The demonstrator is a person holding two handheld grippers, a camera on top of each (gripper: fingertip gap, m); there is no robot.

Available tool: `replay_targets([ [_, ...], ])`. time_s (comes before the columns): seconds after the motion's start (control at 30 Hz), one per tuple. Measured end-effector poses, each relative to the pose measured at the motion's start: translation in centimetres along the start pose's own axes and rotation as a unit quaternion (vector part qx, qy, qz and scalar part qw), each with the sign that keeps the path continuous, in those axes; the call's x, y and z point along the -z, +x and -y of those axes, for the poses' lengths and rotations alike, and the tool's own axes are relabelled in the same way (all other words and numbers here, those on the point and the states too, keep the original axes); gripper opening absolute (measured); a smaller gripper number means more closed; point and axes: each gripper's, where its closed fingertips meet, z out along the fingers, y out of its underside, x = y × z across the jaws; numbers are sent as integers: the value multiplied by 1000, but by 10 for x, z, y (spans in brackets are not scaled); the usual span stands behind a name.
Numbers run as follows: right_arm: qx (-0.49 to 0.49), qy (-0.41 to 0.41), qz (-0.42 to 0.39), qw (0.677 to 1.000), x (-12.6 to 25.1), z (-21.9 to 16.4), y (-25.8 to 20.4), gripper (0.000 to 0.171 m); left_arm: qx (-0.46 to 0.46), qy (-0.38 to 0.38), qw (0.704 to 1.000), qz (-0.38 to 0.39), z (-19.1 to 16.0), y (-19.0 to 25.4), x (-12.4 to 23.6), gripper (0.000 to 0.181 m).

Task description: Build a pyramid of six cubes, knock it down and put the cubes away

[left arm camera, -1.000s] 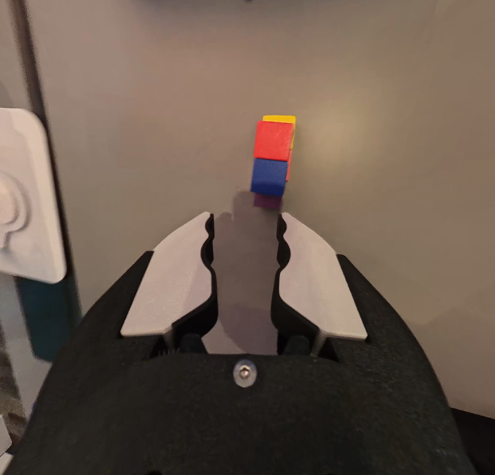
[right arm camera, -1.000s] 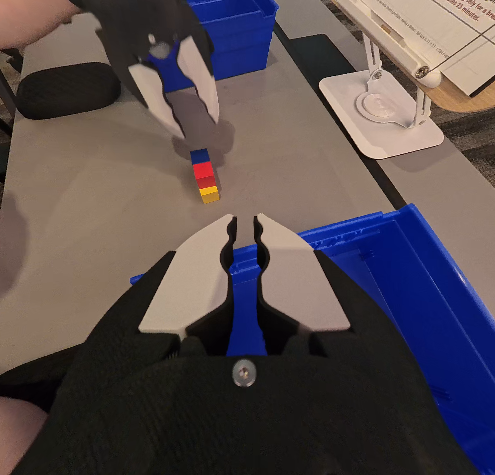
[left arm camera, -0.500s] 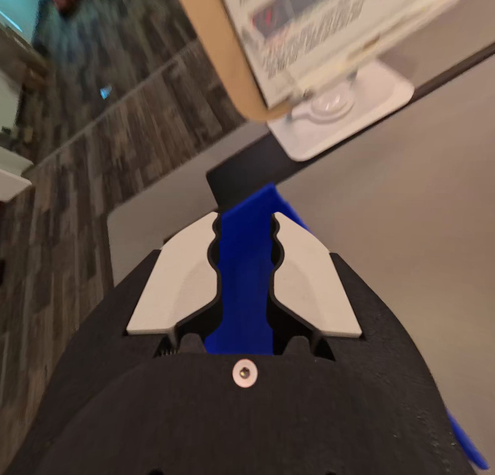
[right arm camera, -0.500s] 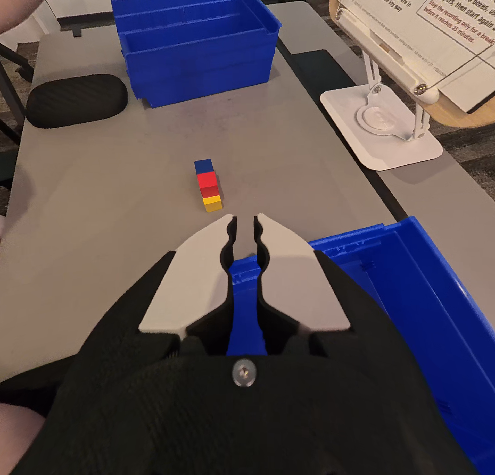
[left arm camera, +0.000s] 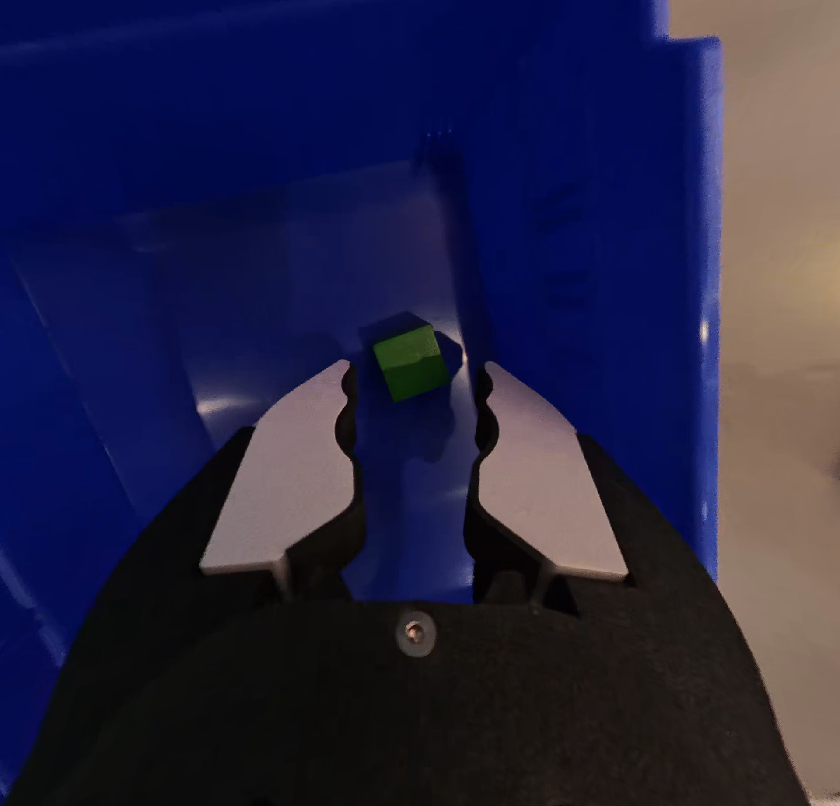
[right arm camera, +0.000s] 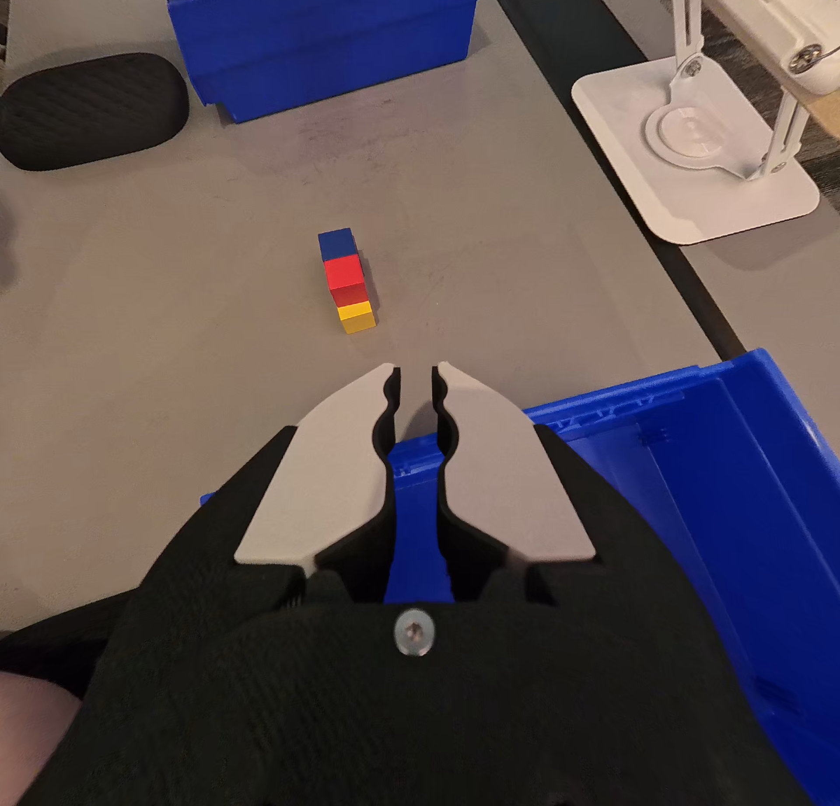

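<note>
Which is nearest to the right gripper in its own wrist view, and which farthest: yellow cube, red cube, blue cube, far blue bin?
From the right gripper:
1. Yellow cube, just ahead, slightly left.
2. Red cube, touching behind the yellow one.
3. Blue cube, end of the row.
4. Far blue bin, at the table's back.

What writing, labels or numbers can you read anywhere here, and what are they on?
Board on the white stand: a sliver of print at the picture's edge, too cropped and small to read.
Green cube, stacked cubes, blue bins, black pad: no writing visible.
</note>
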Motion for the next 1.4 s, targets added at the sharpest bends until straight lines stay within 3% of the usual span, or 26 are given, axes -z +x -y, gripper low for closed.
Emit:
replay_targets([
  [0.17, 0, -11, -1, 1000, -3, -4, 1, 14, 0, -26, 999, 25, -3, -3, -10, 49],
  [0.27, 1, -7, -1, 1000, -1, -2, 0, 14, -2, -27, 999, 42, -1, -10, -14, 31],
  [0.47, -1, 2, 0, 1000, 2, -3, 2, 14, -30, -22, 995, 95, -1, -32, 1, 30],
  [0.57, -2, 8, -3, 1000, 6, -2, 3, 14, -22, 6, 996, 82, 3, -38, 20, 30],
  [0.7, 3, 24, -13, 1000, 15, 3, 3, 14, -53, 104, 990, 75, 30, -32, 83, 30],
  [0.8, 8, 38, -18, 999, 22, 9, 2, 14, -148, 156, 975, 47, 40, 23, 137, 29],
  [0.93, 16, 52, -17, 998, 27, 15, -1, 14, -346, 187, 916, -73, 16, 165, 166, 29],
  [1.03, 21, 56, -17, 998, 30, 17, -5, 14, -475, 164, 853, -144, -19, 250, 146, 29],
  [1.13, 23, 61, -16, 998, 32, 19, -7, 14, -559, 130, 809, -130, -40, 289, 105, 29],
  [1.27, 25, 67, -16, 997, 36, 20, -9, 14, -606, 76, 782, -124, -56, 308, 56, 29],
  [1.4, 23, 74, -17, 997, 41, 19, -8, 14, -607, 54, 782, -131, -58, 312, 37, 29],
])
